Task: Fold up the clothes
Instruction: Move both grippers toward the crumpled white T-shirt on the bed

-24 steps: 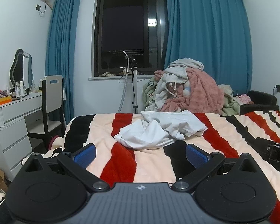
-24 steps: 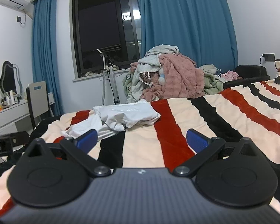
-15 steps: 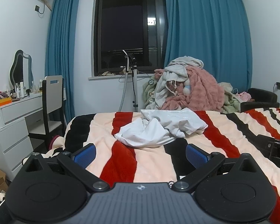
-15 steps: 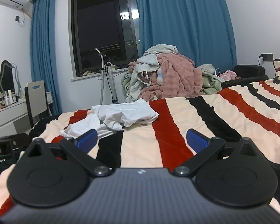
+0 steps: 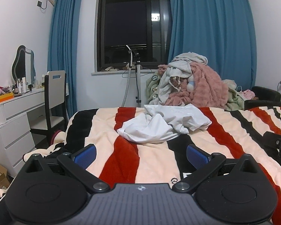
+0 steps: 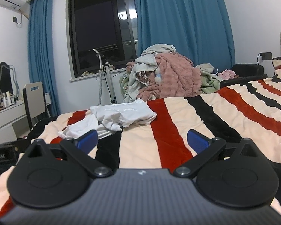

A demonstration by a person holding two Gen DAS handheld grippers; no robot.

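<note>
A crumpled white garment [image 5: 164, 123] lies on the striped red, black and cream bed cover [image 5: 224, 135], toward the far end of the bed. It also shows in the right wrist view [image 6: 118, 117], ahead and to the left. My left gripper [image 5: 141, 154] is open and empty, low over the cover, short of the garment. My right gripper [image 6: 142, 140] is open and empty, also short of the garment. The right gripper's body shows at the right edge of the left wrist view [image 5: 277, 142].
A heap of pink, grey and green laundry [image 5: 193, 84] rises behind the bed by the blue curtains. A white dresser [image 5: 13, 116] and chair [image 5: 54, 95] stand at the left. A garment steamer pole [image 5: 137, 78] stands below the window. A black armchair [image 5: 264, 97] is at the right.
Both grippers have tilted or dropped slightly, so the garment sits a little higher in both views. Both jaws stay open. The garment has not moved.
</note>
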